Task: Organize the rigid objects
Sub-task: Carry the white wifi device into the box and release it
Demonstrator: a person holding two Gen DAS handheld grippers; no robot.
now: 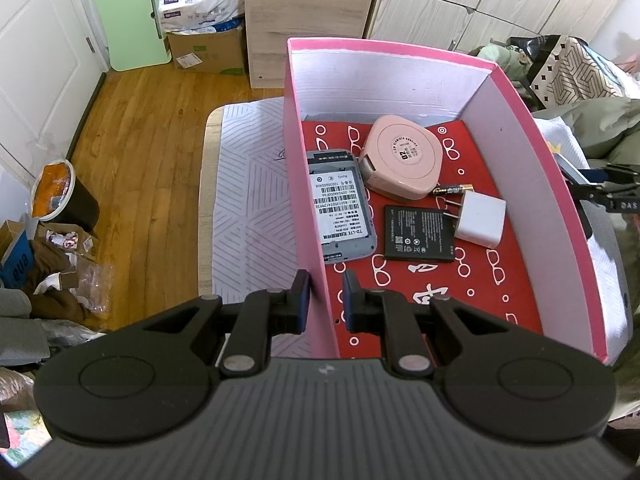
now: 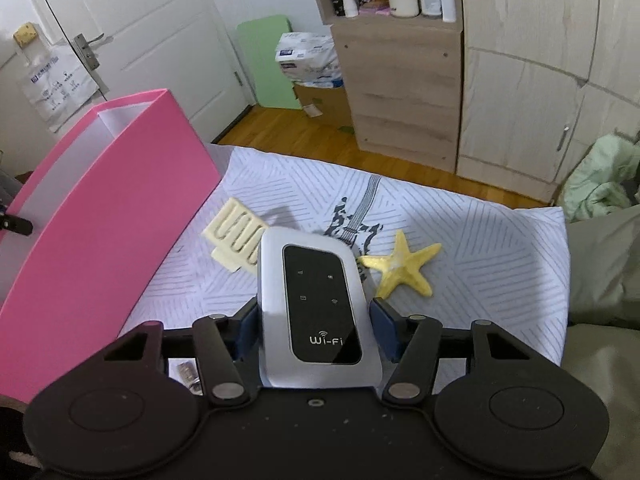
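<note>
My left gripper (image 1: pixel 326 300) is shut on the left wall of the pink box (image 1: pixel 298 160), one finger outside and one inside. The box holds a grey device back (image 1: pixel 340 208), a pink round-cornered case (image 1: pixel 402 158), a black battery (image 1: pixel 418 234), a white plug adapter (image 1: pixel 478 218) and a small AA battery (image 1: pixel 452 190). My right gripper (image 2: pixel 314 326) is shut on a silver Wi-Fi router (image 2: pixel 316 304), held above the table to the right of the pink box (image 2: pixel 108 216). A cream comb-like piece (image 2: pixel 236 232) and a yellow starfish (image 2: pixel 402 266) lie on the cloth beyond it.
The box stands on a white striped cloth (image 1: pixel 248 200) over a small table. Wooden floor, a bin (image 1: pixel 60 196) and clutter lie to the left. A wooden cabinet (image 2: pixel 400 80) and wardrobe stand behind. Bedding lies at the right (image 2: pixel 600 264).
</note>
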